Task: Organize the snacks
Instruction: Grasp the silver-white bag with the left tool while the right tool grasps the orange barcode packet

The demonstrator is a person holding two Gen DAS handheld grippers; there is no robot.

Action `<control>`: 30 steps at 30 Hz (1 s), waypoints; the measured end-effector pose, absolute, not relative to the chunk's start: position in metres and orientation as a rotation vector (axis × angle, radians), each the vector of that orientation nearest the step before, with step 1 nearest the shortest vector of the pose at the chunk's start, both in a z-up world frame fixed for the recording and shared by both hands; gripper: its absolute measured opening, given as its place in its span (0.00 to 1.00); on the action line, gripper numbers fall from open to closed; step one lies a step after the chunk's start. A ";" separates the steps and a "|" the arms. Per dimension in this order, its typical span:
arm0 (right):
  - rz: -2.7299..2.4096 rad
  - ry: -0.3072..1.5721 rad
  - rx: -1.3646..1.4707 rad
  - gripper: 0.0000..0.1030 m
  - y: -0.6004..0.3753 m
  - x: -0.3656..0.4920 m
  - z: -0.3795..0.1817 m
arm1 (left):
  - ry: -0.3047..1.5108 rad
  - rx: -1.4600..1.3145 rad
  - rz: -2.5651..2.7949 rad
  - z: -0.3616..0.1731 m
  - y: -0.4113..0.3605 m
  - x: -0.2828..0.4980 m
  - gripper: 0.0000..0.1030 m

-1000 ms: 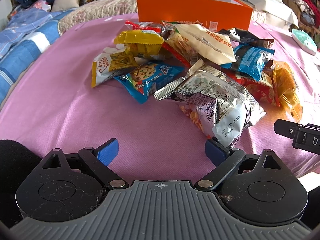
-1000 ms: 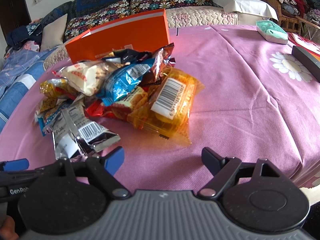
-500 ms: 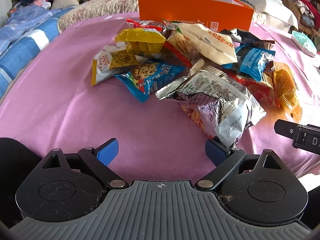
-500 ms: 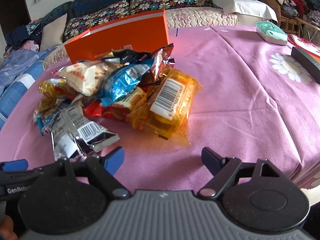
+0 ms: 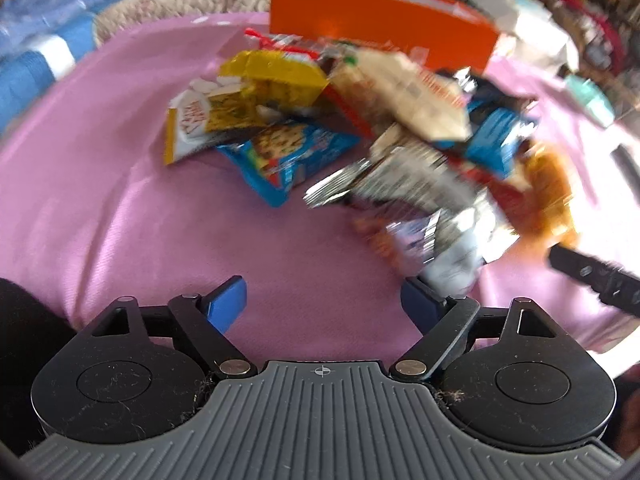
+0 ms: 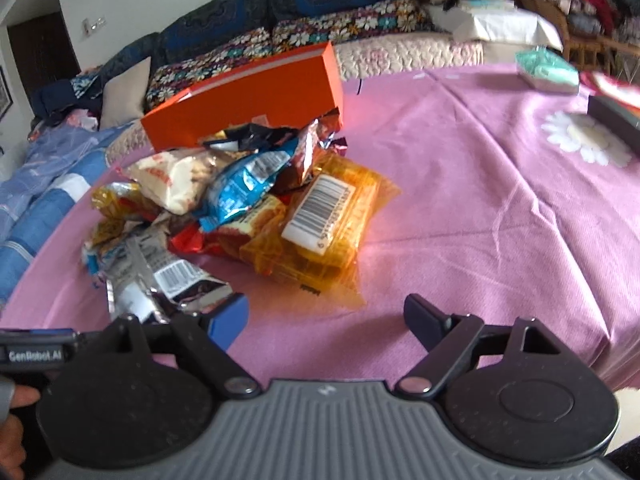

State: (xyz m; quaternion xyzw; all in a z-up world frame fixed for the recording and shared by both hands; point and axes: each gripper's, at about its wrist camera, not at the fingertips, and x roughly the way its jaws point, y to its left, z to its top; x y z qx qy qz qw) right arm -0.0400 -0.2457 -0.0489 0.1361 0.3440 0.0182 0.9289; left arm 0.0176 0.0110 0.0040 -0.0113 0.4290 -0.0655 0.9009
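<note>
A pile of snack packets lies on the pink tablecloth in front of an open orange box. The left wrist view is blurred. My left gripper hovers low at the pile's near edge. Its jaws are closing with only cloth between them. A crumpled silver packet lies against its right finger. My right gripper stands open and empty, just short of an orange see-through packet with a barcode. A blue cookie packet and a yellow packet lie on the pile's left side.
A teal tissue pack and a dark flat object sit at the table's far right. A sofa with flowered cushions and blue bedding lie behind and to the left. The two grippers are close side by side.
The left gripper's jaws have drawn a little closer together and its view has swung and blurred. The right view has tipped up slightly; its jaws are unchanged. The packets lie as before.
</note>
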 end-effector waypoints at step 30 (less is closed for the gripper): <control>0.094 0.773 -0.008 0.76 -0.261 0.050 -0.042 | 0.949 -0.140 -0.247 -0.003 -0.010 0.081 0.60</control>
